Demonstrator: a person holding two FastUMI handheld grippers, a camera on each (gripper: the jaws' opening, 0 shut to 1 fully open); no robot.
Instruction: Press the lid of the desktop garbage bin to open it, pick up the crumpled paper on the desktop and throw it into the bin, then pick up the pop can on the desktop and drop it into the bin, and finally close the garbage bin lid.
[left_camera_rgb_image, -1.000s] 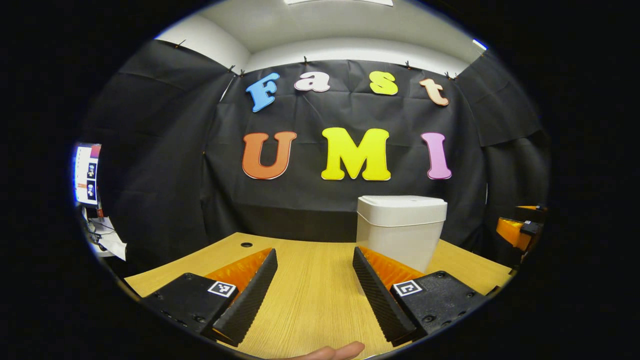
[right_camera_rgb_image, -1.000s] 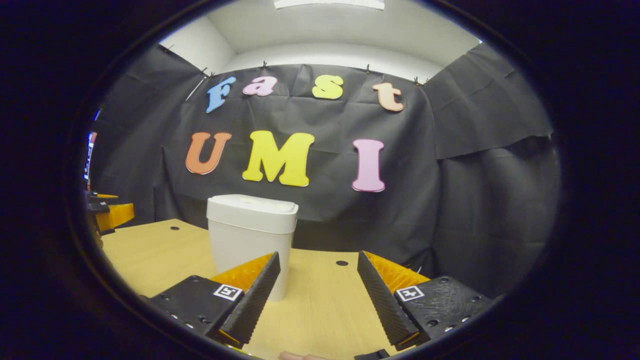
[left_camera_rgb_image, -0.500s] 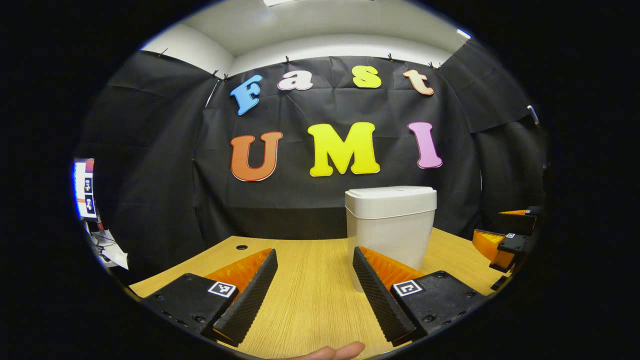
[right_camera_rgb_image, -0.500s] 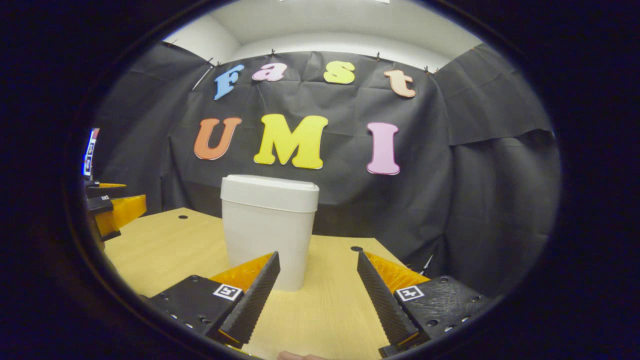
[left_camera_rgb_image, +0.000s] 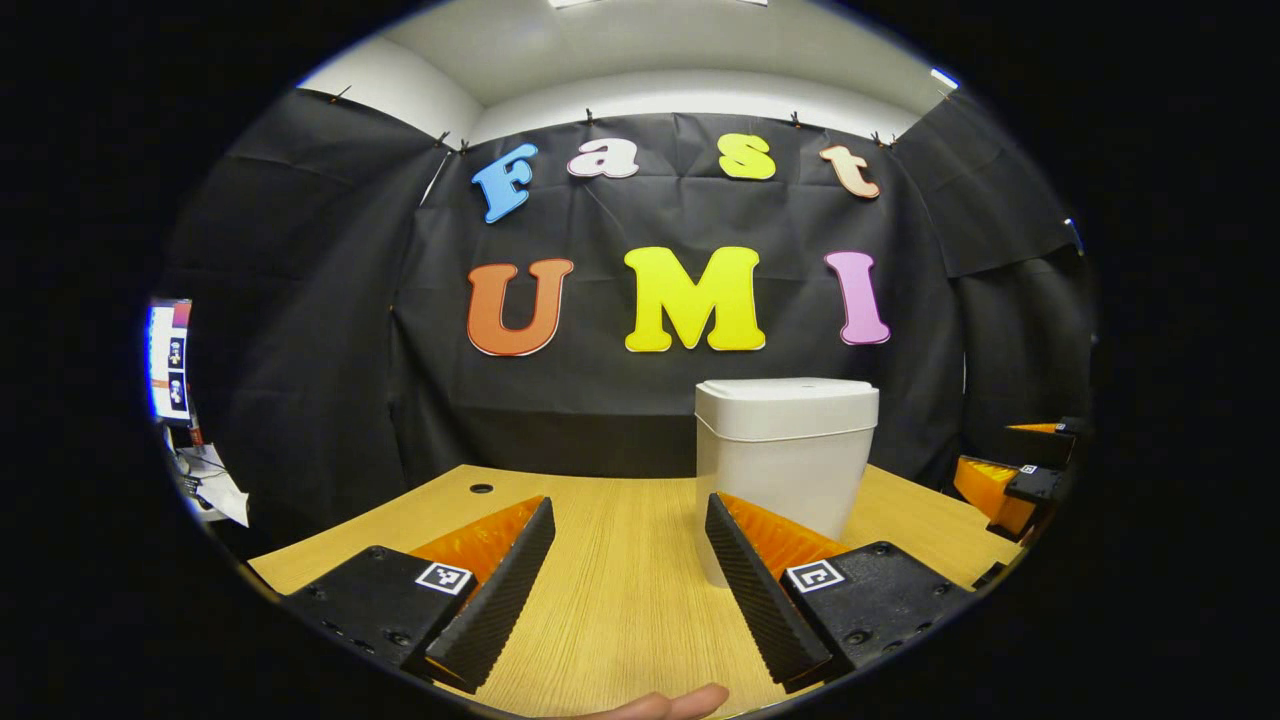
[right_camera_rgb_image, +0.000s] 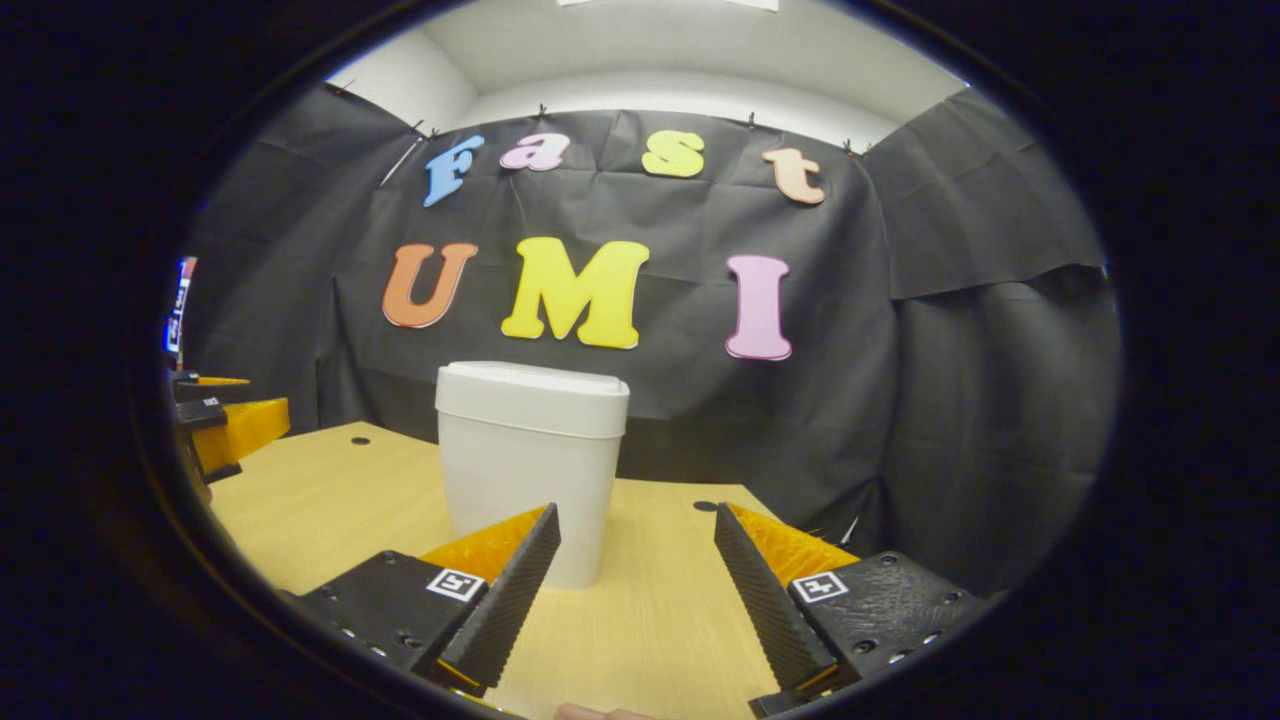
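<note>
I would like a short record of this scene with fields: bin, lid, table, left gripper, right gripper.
bin: white bin standing upright on the table
lid: lid down, bin closed
table: wooden table, with a small round hole near the far edge
left gripper: left gripper open, holding nothing, low over the table
right gripper: right gripper open, holding nothing, the bin ahead of it

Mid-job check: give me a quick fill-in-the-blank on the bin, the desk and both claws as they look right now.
1. The lid of the garbage bin is ____.
2. The bin stands on a ____ desk.
3. The left claw is open and holds ____.
4. In the right gripper view, the bin lies ahead of the right claw, toward its ____ finger.

Missing words: closed; wooden; nothing; left
</note>
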